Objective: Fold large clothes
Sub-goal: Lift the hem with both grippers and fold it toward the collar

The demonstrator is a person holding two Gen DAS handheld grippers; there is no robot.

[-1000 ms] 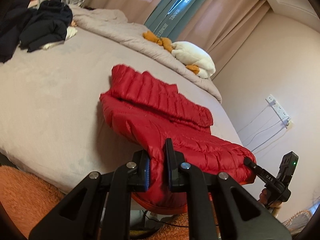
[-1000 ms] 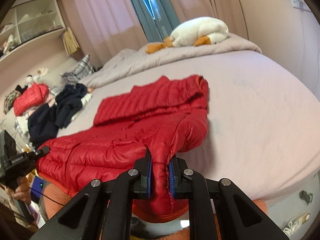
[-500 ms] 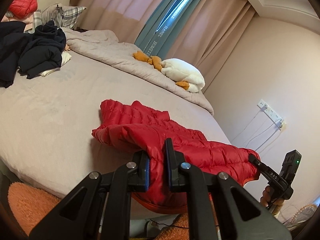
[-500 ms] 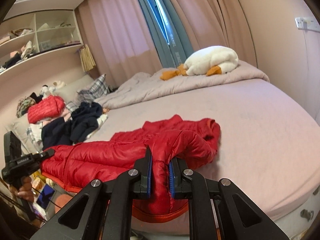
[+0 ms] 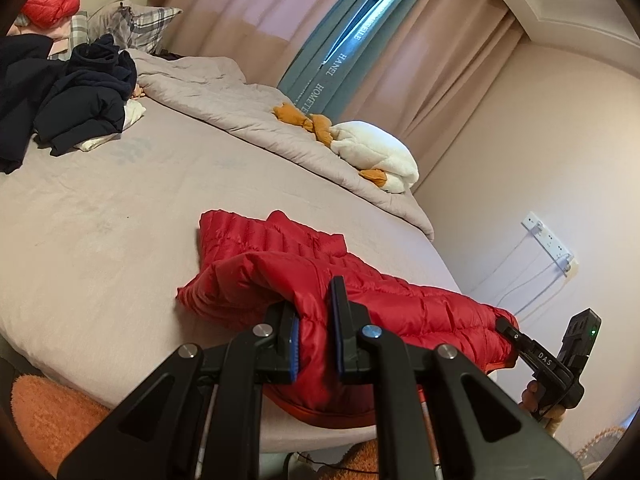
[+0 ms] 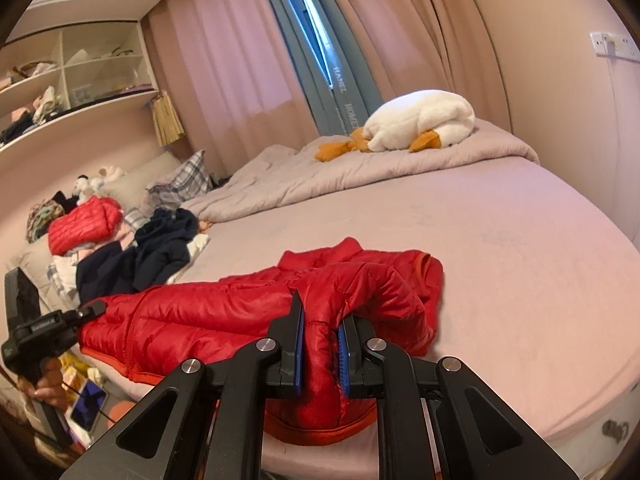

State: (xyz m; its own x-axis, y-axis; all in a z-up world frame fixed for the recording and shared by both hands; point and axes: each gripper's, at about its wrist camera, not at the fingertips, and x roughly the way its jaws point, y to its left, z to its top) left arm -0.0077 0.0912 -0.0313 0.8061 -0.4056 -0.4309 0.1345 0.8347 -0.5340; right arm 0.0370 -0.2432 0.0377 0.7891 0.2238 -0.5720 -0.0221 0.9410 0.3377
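Both grippers pinch the red jacket [image 5: 400,304] along the bed's [image 5: 100,240] near edge: left hand-held gripper [image 5: 314,340], right hand-held gripper [image 6: 320,348]. Its collar points away.

Plush goose [image 6: 420,122], plaid pillow [image 5: 136,24]

"HANEL HOMETE" on blue curtain [image 5: 320,76]; "DAS" on right gripper [image 5: 545,358].

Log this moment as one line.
left gripper: shut on jacket | right gripper: shut on jacket | jacket: hem lifted, rest on bed
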